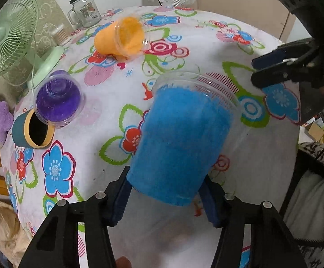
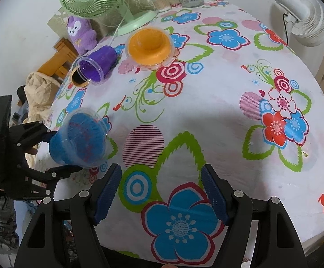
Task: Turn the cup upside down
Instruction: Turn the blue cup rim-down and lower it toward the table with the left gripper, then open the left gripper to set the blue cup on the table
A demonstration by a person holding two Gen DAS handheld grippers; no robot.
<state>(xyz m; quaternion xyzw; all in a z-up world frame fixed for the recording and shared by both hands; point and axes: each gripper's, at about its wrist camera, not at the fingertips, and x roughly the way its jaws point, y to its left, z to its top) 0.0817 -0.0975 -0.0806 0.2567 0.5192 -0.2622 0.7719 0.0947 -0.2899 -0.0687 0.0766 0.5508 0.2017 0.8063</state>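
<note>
Here the left gripper (image 1: 168, 198) clamps the base of the clear plastic cup lined with blue (image 1: 182, 138), tilted above the flowered tablecloth (image 2: 206, 111); the right gripper (image 2: 160, 194) gapes wide, empty.

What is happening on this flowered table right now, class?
A person holding a gripper in each hand is working on the blue cup. The left gripper has its fingers closed on the cup near its base and holds it tilted above the tablecloth, rim pointing away. The right gripper hangs open and empty over the cloth. The purple cup and orange cup sit farther back.
</note>
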